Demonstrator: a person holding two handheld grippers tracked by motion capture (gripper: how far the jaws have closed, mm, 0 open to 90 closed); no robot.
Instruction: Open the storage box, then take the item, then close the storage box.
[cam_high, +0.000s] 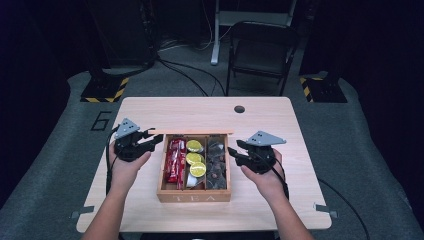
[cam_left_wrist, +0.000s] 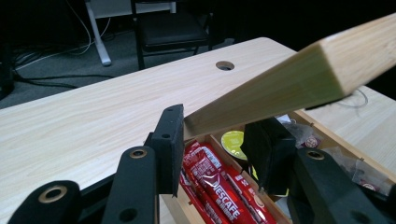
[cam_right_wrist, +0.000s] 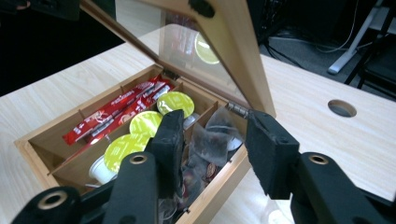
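1. Left gripper (cam_left_wrist: 215, 140) clamped the raised lid's (cam_left_wrist: 299, 79) corner; the lid stood open over the tea box (cam_high: 194, 196), mid-table.
2. Right gripper (cam_right_wrist: 212, 140), part-open and empty, straddled the box's right wall beside the tea bags (cam_right_wrist: 210, 144).

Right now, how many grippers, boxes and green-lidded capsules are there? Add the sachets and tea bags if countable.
Grippers: 2, the left gripper shut on the raised lid, the right gripper open
Wooden tea box: 1
Green-lidded capsules: 3
Total: 6
The red Nescafé sachets and the tea bags overlap too much to count.
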